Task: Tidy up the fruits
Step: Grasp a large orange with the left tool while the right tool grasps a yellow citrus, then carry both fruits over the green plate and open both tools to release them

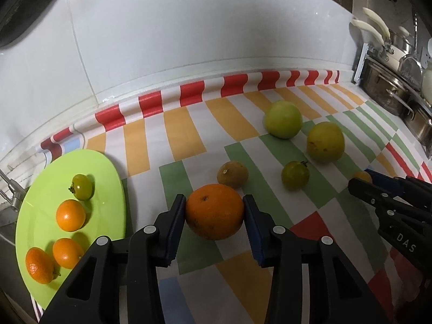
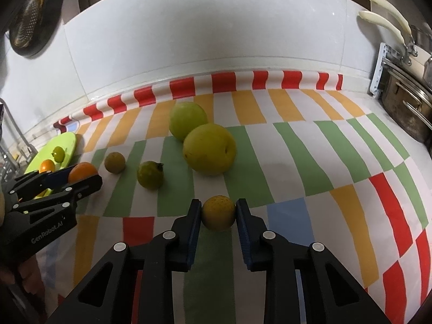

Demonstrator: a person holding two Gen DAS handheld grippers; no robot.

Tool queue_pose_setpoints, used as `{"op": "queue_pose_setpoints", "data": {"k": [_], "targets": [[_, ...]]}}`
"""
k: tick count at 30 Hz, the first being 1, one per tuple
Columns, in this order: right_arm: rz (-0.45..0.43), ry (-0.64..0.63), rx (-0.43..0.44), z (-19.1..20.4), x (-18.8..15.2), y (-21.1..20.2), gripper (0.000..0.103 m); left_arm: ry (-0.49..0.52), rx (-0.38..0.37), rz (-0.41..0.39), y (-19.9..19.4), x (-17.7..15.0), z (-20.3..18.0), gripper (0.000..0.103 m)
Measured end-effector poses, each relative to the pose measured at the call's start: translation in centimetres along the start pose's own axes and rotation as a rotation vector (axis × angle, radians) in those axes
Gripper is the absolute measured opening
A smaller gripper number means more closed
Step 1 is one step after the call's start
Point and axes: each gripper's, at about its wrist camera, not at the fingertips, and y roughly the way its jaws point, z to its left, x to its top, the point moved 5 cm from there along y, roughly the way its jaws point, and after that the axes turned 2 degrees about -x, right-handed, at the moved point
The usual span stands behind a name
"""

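Note:
My left gripper is shut on a large orange just right of the green plate. The plate holds a small green fruit and three small oranges. My right gripper is shut on a small yellow-orange fruit low over the striped cloth. Loose on the cloth lie a brownish fruit, a small green fruit, a big green fruit and a big yellow fruit. The right gripper also shows in the left wrist view, and the left gripper in the right wrist view.
A white tiled wall runs along the back of the cloth. Steel pots with cream handles stand at the far right. A faucet and sink edge lie left of the plate. A strainer hangs top left.

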Motion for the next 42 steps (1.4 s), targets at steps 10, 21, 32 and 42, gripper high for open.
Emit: {"op": "queue_pose_setpoints", "data": {"k": [10,21,32,42], "targets": [[-0.054,-0.037,0.053,1.6,0.6,-2.9,0.028,-0.009,-0.01,-0.048,-3.7,-0.4,-0.8,0.042],[-0.116,-0.092,0.112,4.3,1.1,-6.6,0.028,-0.06,0.031,-0.098,-8.1,-1.6,0.3,0.042],[-0.173,-0.189,0.189,8.7,1.2,-9.6,0.028,-0.122,0.11,-0.131,-12.2,-3.7,3.4,0.042],[-0.231,-0.265,0.264,13.0,2.0,-11.7,0.028,-0.169,0.193,-0.164,-15.4,-4.8,6.6,0.042]]}}
